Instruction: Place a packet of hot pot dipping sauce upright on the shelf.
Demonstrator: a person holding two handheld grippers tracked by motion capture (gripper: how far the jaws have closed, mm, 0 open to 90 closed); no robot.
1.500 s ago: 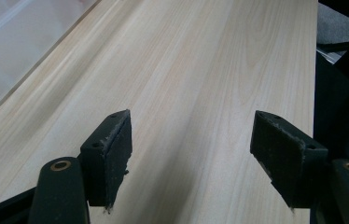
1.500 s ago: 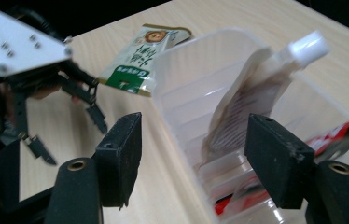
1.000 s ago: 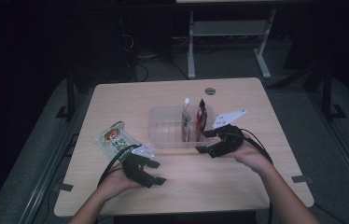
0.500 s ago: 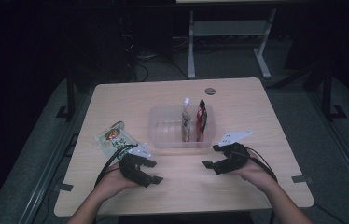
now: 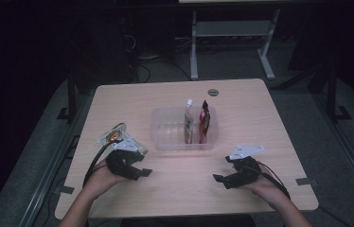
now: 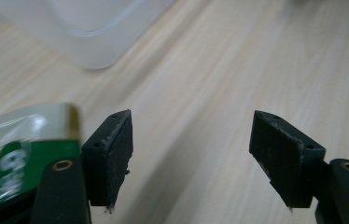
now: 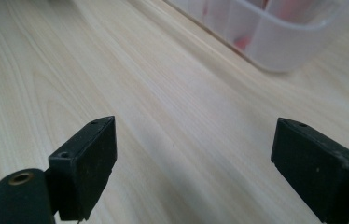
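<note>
Red pouch now stands in the clear plastic bin; right gripper, jaws just spread, has backed away empty, while left gripper, open, nears the green-labelled packet.

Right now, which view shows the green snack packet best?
The high view: the green snack packet lies on the table, partly under the left gripper. The left gripper view catches only its blurred corner beside the jaw.

Green packet cut off at left edge, clear tub blurred – contents unreadable

White metal stand and cables on dark floor beyond table
</note>
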